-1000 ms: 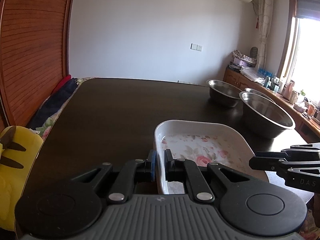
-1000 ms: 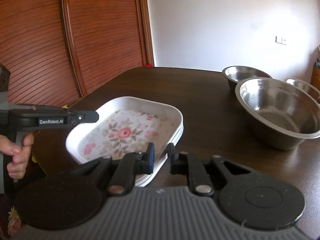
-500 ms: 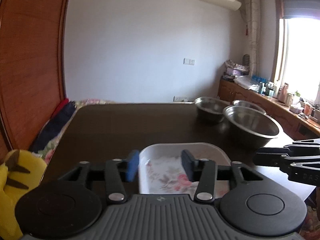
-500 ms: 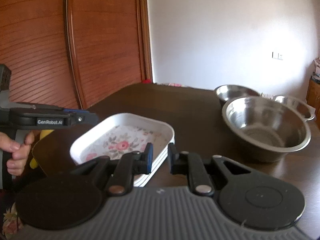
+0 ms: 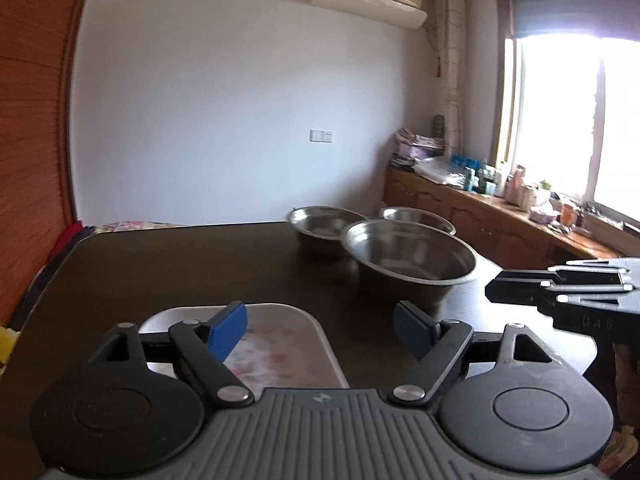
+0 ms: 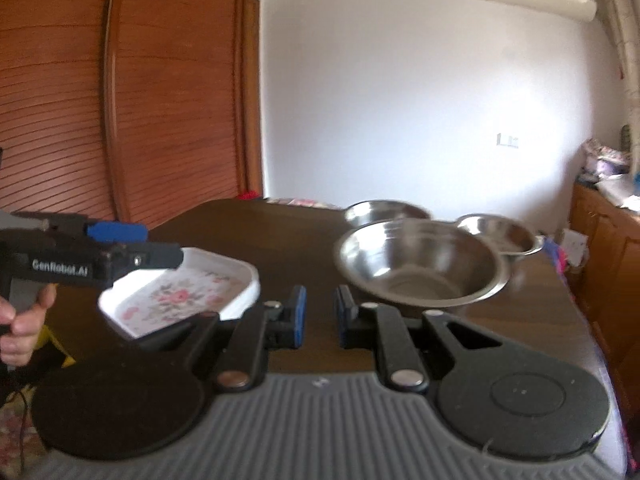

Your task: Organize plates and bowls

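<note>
Two grippers hang above the near edge of the dark wooden table (image 5: 168,264), neither holding anything. Leftmost, the white rectangular tray-plate with a pink floral print (image 6: 180,296) lies flat near the table's near-left corner; its lower edge hints at a second plate beneath, not certain. It holds nothing. Left gripper (image 5: 320,330): jaws opening, blue pads wide apart over the plate's right rim, nothing between them; judged a release. Right gripper (image 6: 320,312): jaws nearly together on nothing, aimed at the bare table between plate and bowls. Toward the right edge, three stainless steel bowls sit clustered: a large one (image 6: 420,268) nearest, a middle one (image 5: 324,228) behind it, a small one (image 6: 500,232) at the far right. All three are upright and appear empty, not yet nested. Judgement: plates are grouped left; the bowls remain, presumably to be stacked by size.
</note>
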{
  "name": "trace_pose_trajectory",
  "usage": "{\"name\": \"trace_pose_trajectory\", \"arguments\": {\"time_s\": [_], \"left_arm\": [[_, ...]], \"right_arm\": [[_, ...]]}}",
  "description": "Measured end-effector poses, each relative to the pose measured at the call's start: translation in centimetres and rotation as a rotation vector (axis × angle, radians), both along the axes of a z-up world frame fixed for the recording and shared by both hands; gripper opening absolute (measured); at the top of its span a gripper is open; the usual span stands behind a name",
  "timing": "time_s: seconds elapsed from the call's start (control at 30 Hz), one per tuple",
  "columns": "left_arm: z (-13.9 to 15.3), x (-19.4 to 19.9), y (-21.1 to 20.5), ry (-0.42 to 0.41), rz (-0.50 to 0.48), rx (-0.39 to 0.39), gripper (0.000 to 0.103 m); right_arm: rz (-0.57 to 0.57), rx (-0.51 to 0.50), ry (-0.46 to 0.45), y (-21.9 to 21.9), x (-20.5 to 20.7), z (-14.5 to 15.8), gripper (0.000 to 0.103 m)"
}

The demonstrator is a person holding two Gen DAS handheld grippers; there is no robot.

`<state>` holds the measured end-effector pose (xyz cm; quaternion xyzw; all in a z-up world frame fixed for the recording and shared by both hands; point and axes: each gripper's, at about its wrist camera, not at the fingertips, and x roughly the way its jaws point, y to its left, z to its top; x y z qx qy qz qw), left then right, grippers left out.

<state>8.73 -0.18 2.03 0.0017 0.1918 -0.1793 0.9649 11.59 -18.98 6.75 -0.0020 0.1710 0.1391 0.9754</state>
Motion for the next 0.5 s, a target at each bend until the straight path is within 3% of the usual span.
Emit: {"name": "trace_pose_trajectory", "arguments": {"time_s": [0.3,0.33,0.43,0.5], "left_arm": [[-0.6,2.0,-3.8,0.002,-0.029,-0.001,0.103],[-0.6,2.3,-4.2,-0.002,-0.031,0.004,0.103],[-0.6,3.3,-5.2,-0.002,-0.034,-0.001,0.103],[-0.5,4.0,-5.7,0.003,-0.038,-0.002,0.103]], "right_arm": [[-0.084,0.027,-0.017,-3.7,-0.2,-0.5,0.017],[-0.092,0.029,-0.020,-4.1,-0.1,-0.6,0.022],[-0.118,0.033,-0.039,-5.2,0.5,-0.9,0.052],[-0.128,0.025,-0.047,-5.8,1.1,-1.1,0.054]]}}
